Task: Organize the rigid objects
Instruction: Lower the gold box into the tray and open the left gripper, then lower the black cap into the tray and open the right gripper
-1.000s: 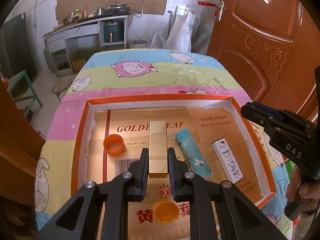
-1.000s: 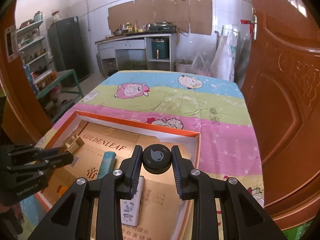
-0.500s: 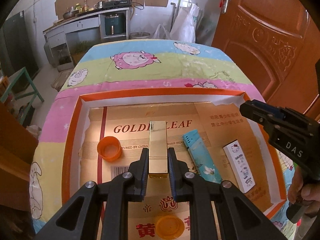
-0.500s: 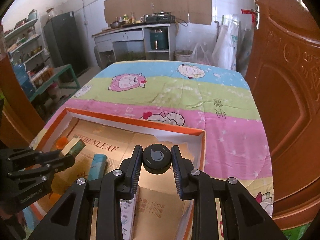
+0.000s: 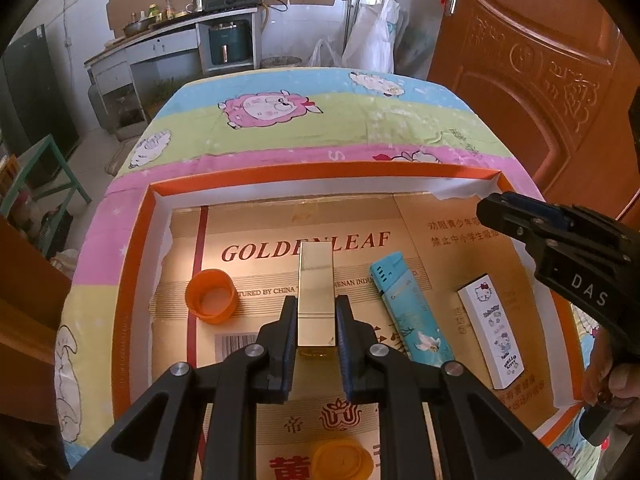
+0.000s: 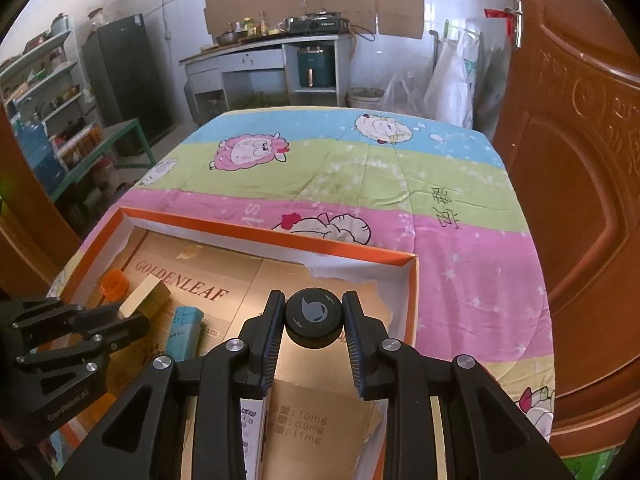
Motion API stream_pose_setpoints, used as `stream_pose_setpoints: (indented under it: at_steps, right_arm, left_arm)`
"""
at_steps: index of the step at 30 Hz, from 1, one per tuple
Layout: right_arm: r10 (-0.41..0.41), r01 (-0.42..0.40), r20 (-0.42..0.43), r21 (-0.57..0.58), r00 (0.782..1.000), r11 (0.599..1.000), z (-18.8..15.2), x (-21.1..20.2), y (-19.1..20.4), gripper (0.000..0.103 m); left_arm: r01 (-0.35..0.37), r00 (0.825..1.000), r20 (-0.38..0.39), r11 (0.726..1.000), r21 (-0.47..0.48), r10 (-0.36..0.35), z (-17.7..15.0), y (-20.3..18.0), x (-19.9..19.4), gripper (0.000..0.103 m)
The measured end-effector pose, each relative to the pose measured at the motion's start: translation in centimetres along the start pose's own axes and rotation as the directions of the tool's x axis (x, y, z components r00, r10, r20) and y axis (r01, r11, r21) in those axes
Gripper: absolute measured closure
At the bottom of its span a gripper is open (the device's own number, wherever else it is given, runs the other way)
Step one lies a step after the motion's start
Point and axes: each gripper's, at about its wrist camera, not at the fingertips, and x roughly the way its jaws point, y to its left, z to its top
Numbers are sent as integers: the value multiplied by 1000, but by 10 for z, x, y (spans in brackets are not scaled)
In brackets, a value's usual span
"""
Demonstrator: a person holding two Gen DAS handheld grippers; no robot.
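- The left gripper (image 5: pixel 316 320) has its fingers (image 5: pixel 286 328) clamped on the near end of the gold bar (image 5: pixel 315 280); the bar runs straight forward from between them, above the tray (image 5: pixel 132 264).
- Over the last second the tray has spread wider in the left wrist view and the printed cardboard lining shows more fully; the bar sits between the fingers just as before. I read this as the gripper rising or tipping with the bar, not setting it down.
- The right gripper (image 6: pixel 314 332) is closed on a black cap (image 6: pixel 314 317), held above the tray's far right corner. In its view the tray has slid lower and left since a second ago, while the cap has not shifted in the grip.
- Both loads are therefore carried, neither released.
- Lying in the tray: an orange cup (image 5: pixel 211 296) left of the left fingers, a blue lighter (image 5: pixel 410 312) just right of them, a white Hello Kitty lighter (image 5: pixel 490 336) further right, and an orange lid (image 5: pixel 342 460) below the fingers.
- Judgement: the sorting is midway; bar and cap each lack a resting place, and the lighters already lie side by side.
- The patterned cloth (image 6: pixel 360 168) ahead of both grippers covers the tabletop.
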Motion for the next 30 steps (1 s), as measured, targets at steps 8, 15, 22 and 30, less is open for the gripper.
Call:
stream_pose_setpoints:
  at_steps: [8,15,22,30]
  right_arm:
    - [-10,10,-33,-6,999,1000,1,6,1,73]
    - [-32,31,-80,-16,996,999,0,15,4,73]
    - [-57,55,-139,-23,989,998,-2,25,5,73]
    - [-74,69,-181,-33,981,997,-3,32,6,72]
  left_arm:
    - [-9,1000,-1,1000,7,9,0,-1,3,85]
    - [-12,1000,-2,1000,12,12,-2,-1,5,84]
    - [-10,1000,5,1000,10,10,-3,0,6,85]
    - [-19,1000,0,1000,14,19,-2,1,6,60]
